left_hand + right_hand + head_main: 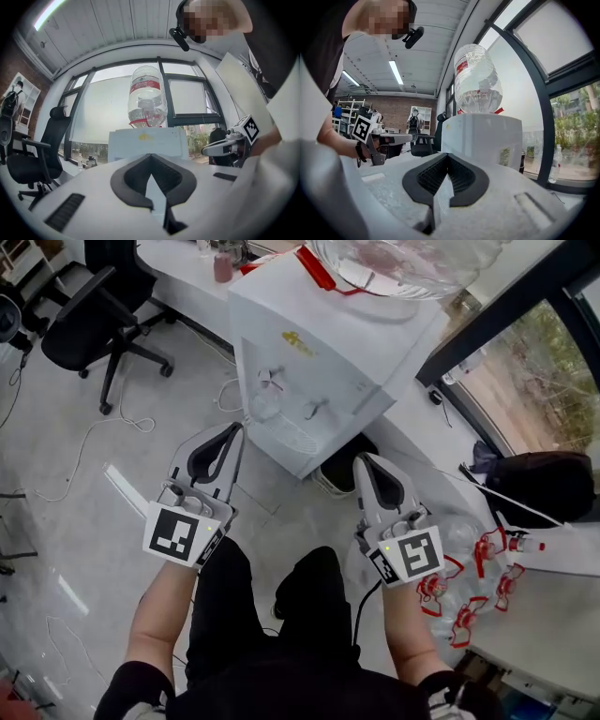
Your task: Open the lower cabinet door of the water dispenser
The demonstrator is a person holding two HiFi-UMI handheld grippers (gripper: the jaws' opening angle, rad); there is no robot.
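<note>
I have the left tool [232, 429] with its jaws closed tip to tip and nothing between them. The right tool [362, 458] is pinched together the same way and is also empty. Both point level at the white water dispenser [319, 352], one on either side of its near corner, close to it but not touching. The dispenser stands on the grey floor [84, 521] ahead of me, with a clear bottle [403, 259] upside down on top and taps [272, 381] on its front face. From my head view I see only its top and upper front, so I cannot make out the lower cabinet door. A black office chair [94, 315] sits off to the left. Crushed bottles with red labels [469, 592] lie at the edge of the desk [553, 634] on my right.
</note>
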